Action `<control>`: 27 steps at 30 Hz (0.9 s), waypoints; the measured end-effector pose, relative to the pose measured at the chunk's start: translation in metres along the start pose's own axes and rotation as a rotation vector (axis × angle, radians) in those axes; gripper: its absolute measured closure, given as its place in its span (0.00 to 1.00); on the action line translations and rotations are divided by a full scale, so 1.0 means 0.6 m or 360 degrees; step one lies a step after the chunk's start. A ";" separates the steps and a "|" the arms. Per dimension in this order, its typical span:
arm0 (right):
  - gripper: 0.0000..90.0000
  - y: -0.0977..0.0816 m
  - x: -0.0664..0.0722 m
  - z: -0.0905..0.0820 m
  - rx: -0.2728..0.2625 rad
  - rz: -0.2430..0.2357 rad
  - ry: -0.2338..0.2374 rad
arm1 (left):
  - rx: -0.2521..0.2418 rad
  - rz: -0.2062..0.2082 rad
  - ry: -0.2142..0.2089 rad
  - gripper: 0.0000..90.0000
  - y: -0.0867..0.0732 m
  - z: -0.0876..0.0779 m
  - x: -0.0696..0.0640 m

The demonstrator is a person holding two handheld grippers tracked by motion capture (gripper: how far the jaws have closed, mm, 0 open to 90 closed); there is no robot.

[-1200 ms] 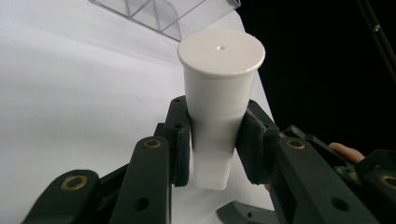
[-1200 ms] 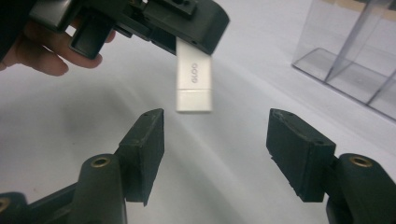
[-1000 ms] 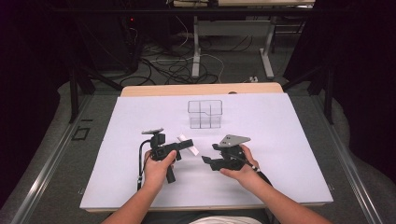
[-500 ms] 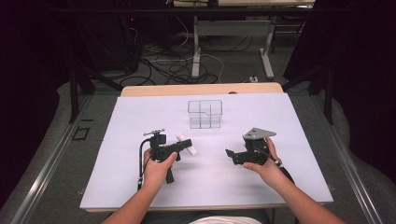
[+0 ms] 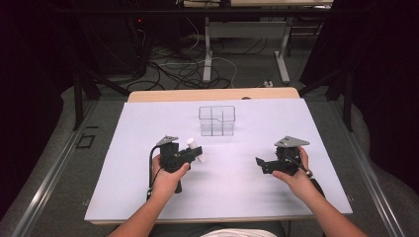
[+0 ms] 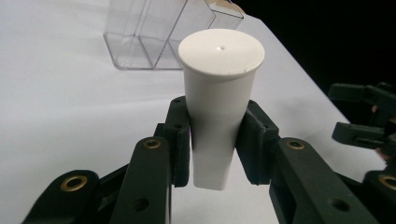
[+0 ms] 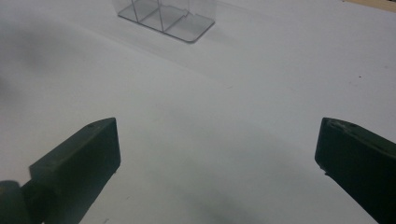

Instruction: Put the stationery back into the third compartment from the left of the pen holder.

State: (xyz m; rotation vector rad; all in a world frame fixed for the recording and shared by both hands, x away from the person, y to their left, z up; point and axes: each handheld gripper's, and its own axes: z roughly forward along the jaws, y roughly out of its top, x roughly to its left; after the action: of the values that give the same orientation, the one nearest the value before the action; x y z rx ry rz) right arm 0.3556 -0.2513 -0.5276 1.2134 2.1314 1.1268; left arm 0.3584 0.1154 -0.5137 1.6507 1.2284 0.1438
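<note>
A white tapered cylinder is clamped between the jaws of my left gripper, left of the table's middle. In the left gripper view the cylinder stands wide end up, and the left gripper is shut on its narrow lower half. My right gripper hovers at the right of the table and points left. Its jaws have just been opening. They now stand wide apart, and only white table shows between them at the right gripper. The right gripper also shows at the right edge of the left gripper view.
A clear plastic box with several compartments stands at the back middle of the white table; it is also the clear box and the clear box. Cables and table legs lie on the floor beyond.
My right gripper has moved to the right, away from the left gripper and the cylinder, and its jaws have spread apart. The left gripper has stayed put with the cylinder.
</note>
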 end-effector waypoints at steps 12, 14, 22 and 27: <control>0.05 -0.018 -0.032 -0.005 0.0005 0.0120 0.0009 | 0.0020 0.0266 0.0082 0.76 0.028 0.005 -0.022; 0.05 -0.018 -0.035 -0.005 0.0003 0.0113 -0.0025 | 0.0025 0.0271 0.0078 0.76 0.037 0.006 -0.025; 0.05 -0.022 -0.045 -0.006 -0.0013 0.0126 -0.0085 | 0.0018 0.0256 0.0055 0.76 0.087 0.018 -0.035; 0.06 -0.024 -0.044 -0.004 -0.0013 0.0150 -0.0077 | 0.0016 0.0279 0.0062 0.76 0.121 0.027 -0.047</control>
State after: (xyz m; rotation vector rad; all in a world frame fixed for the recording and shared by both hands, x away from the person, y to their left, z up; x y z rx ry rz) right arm 0.3605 -0.2789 -0.5385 1.3363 2.0506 1.1327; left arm 0.4014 0.0870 -0.4529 1.7705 1.1136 0.2795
